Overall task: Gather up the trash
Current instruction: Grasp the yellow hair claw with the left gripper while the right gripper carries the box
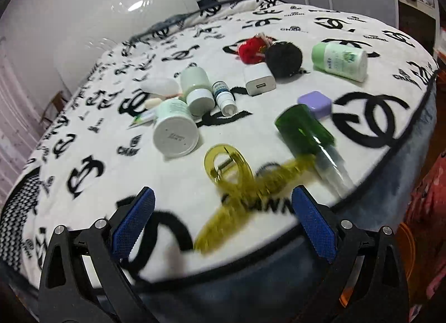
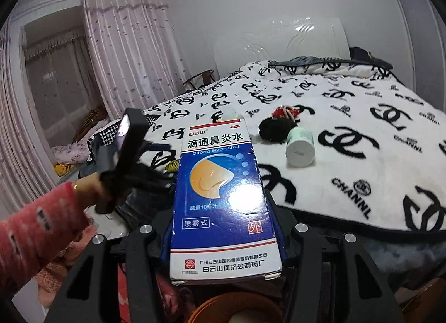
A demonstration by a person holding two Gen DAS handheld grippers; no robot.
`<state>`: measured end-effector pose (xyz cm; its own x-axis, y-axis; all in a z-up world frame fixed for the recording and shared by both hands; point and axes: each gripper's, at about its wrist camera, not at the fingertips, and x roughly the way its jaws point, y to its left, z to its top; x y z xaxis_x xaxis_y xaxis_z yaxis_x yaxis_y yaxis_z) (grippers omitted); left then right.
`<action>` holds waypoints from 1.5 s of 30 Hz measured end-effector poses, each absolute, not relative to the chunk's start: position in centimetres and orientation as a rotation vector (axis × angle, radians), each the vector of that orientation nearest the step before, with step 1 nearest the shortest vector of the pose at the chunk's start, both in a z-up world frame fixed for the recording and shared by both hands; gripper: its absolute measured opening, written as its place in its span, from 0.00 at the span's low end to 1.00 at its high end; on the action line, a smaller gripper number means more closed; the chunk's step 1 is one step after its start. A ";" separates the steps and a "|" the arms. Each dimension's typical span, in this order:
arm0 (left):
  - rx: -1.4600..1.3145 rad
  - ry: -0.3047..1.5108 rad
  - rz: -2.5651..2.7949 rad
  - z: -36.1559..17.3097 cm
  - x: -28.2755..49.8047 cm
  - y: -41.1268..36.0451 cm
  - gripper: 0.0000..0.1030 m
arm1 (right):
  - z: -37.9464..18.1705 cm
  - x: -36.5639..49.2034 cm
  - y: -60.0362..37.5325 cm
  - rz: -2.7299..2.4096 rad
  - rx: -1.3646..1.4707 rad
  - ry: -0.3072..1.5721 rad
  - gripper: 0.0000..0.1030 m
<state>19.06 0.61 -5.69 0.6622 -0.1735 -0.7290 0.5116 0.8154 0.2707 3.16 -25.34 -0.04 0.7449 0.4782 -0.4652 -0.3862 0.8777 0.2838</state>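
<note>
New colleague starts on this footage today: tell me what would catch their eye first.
The blue-and-white medicine box fills the middle of the right wrist view, clamped in the right gripper. In the left wrist view, the open left gripper hovers over a blurred yellow hair claw near the edge of the logo-print blanket.
</note>
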 end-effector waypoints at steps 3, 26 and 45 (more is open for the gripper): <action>0.492 0.792 -0.419 -6.3 20.3 0.2 0.93 | -0.6 3.3 -25.6 0.474 0.190 0.565 0.51; 0.226 0.720 -0.447 -2.7 15.8 1.1 0.44 | -0.8 1.2 -26.1 0.476 0.211 0.532 0.51; 0.177 0.987 -0.709 -12.4 2.8 -4.6 0.38 | -12.5 -2.4 -23.8 0.451 0.042 0.995 0.51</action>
<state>2.76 -4.62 -12.39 0.3496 -0.4669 -0.8123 0.6204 0.7650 -0.1727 -2.37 -23.76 -12.51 0.4603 0.3858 -0.7996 -0.3476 0.9071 0.2375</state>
